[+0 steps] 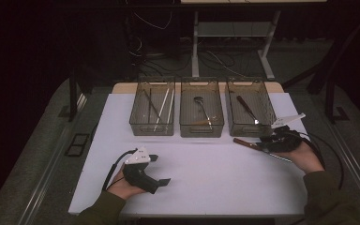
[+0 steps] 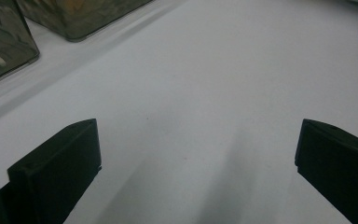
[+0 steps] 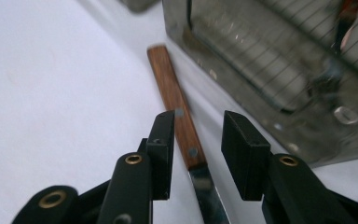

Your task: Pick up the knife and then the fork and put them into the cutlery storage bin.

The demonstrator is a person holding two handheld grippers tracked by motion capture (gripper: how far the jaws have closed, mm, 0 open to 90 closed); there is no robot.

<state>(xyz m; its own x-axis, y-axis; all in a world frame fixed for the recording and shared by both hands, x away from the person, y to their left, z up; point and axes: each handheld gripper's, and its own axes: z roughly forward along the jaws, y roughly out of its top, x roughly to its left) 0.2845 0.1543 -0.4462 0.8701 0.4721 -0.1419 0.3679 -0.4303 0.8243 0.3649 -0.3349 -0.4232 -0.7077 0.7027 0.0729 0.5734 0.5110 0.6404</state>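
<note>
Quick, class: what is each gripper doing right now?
Left gripper: open, holding nothing.
Right gripper: open, jaws either side of the knife, not pressing it.

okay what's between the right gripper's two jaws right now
The wooden-handled knife lies on the white table between the jaws of the right gripper, near where handle meets blade. The right gripper view shows gaps on both sides, so the pads are not yet pressing it.

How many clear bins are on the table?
3, in a row along the far edge: left bin with sticks, middle bin with a spoon, right bin with a knife.
</note>
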